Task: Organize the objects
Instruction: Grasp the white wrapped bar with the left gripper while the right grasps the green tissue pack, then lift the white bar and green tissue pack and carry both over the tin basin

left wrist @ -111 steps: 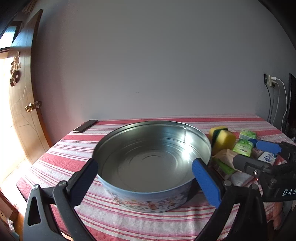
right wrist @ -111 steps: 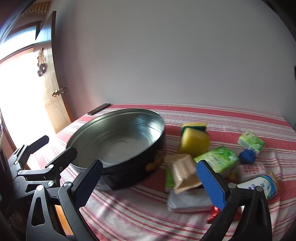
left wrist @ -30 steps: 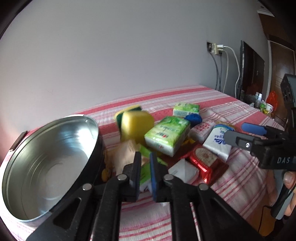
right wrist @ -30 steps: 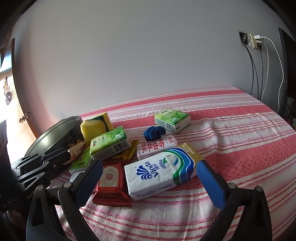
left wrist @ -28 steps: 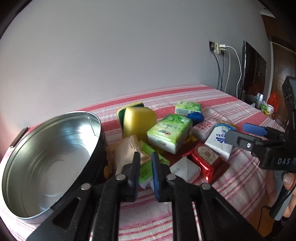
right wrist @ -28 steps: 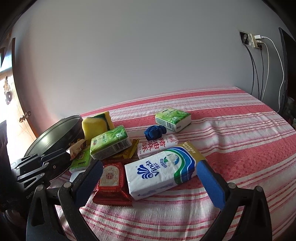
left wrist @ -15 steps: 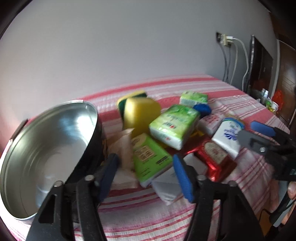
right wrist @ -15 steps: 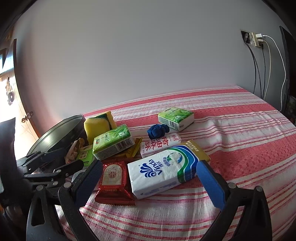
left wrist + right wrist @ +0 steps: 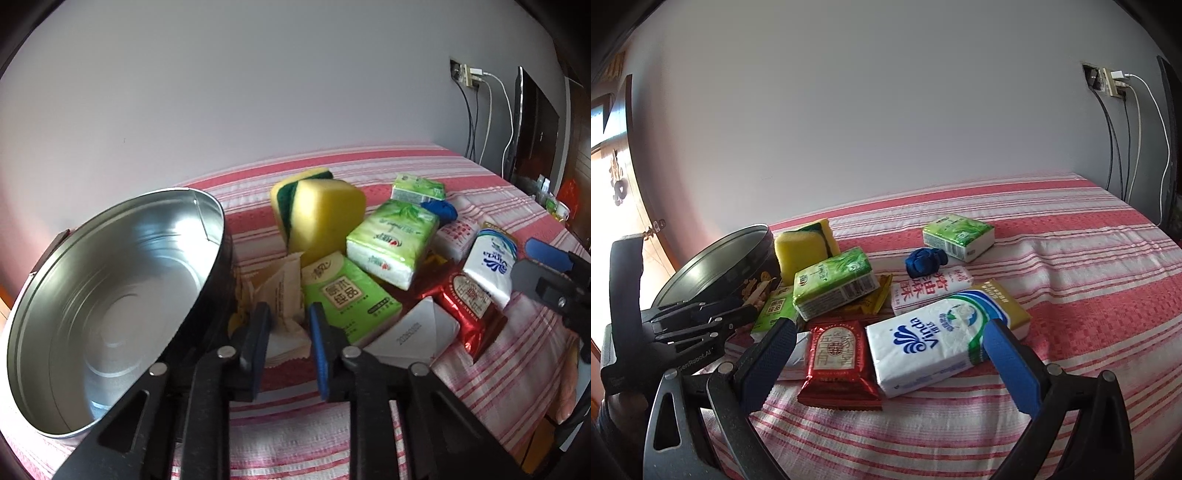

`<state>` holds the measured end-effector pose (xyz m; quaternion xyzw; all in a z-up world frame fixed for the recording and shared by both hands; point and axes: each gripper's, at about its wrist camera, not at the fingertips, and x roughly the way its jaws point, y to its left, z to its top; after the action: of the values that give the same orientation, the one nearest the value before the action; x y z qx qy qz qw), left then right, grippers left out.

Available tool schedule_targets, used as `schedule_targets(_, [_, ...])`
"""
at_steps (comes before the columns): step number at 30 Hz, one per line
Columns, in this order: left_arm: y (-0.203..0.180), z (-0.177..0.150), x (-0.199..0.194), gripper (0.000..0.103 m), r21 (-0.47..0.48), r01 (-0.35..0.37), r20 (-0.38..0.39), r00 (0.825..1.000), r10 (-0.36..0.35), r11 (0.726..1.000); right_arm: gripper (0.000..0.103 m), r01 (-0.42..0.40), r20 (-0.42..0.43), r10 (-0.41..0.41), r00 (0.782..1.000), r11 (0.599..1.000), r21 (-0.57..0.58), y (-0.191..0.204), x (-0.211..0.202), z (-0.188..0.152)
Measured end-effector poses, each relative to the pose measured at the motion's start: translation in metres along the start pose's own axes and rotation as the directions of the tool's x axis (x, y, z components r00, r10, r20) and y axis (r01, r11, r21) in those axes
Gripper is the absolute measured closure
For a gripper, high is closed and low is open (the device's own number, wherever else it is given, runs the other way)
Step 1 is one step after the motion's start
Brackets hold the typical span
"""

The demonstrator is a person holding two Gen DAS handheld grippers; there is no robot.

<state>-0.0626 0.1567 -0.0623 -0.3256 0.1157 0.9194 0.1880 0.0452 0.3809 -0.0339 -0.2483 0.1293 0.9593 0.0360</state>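
Left wrist view shows the left gripper (image 9: pixel 286 334) pinching a thin beige sachet (image 9: pixel 282 291) beside the round tin (image 9: pixel 110 295). Such a flimsy edge may slip or drag the green tissue pack (image 9: pixel 347 295). The right gripper (image 9: pixel 886 354) stands wide, empty.

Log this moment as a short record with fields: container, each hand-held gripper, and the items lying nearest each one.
container: round metal tin, empty, at the left of the pile
left hand-held gripper: shut on beige packet, right beside the tin
right hand-held gripper: open, holding nothing
nearest right gripper: white Vinda tissue pack, red foil packet
other items: yellow sponge, green tissue pack, blue ball
surface: red striped cloth
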Motion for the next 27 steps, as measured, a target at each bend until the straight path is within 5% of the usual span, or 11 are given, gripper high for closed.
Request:
schedule_targets(9, [0.007,0.0,-0.013,0.094,-0.036,0.028,0.041,0.999,-0.026,0.999,0.001,0.004,-0.005,-0.004,1.0,0.994,-0.111,0.028,0.009,0.021])
schedule_targets(17, [0.014,0.007,-0.025,0.097,-0.053,0.05,0.085,0.995,-0.045,0.997,0.001,-0.016,-0.141,-0.021,0.99,0.966,-0.259,0.063,0.062,0.037])
schedule_targets(26, [0.019,0.001,-0.029,0.095,-0.063,0.089,0.078,0.993,-0.084,0.994,0.001,0.002,-0.249,-0.07,0.966,0.965,-0.262,0.058,0.099,0.039])
schedule_targets(27, [0.02,0.0,-0.031,0.094,-0.061,0.09,0.082,0.993,-0.085,0.994,0.008,-0.003,-0.247,-0.061,0.967,0.969,-0.247,0.055,0.099,0.038])
